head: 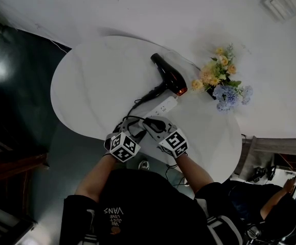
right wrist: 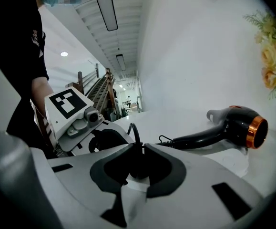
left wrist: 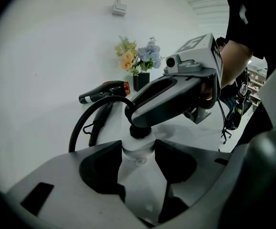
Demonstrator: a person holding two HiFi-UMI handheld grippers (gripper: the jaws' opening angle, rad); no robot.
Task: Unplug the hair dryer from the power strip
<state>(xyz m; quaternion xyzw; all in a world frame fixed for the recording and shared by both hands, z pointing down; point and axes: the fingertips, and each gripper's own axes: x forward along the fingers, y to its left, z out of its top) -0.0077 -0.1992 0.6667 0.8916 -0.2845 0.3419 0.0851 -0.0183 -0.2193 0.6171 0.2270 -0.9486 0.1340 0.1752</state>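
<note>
Pinching the black plug [left wrist: 140, 130] seated atop the power strip [head: 164, 107], the right gripper [right wrist: 138, 149] is nearer; the left gripper [left wrist: 138, 149] clamps the strip itself, the hair dryer [head: 168, 75] lying just beyond it.

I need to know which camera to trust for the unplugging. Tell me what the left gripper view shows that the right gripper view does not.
Only the left gripper view: the left gripper clamped on the white power strip, the right gripper seen from outside on the black plug, and a wall box. Only the right gripper view: that plug pinched between its own jaws, and a corridor with ceiling lights. Both: the hair dryer, its cord and the flowers.
</note>
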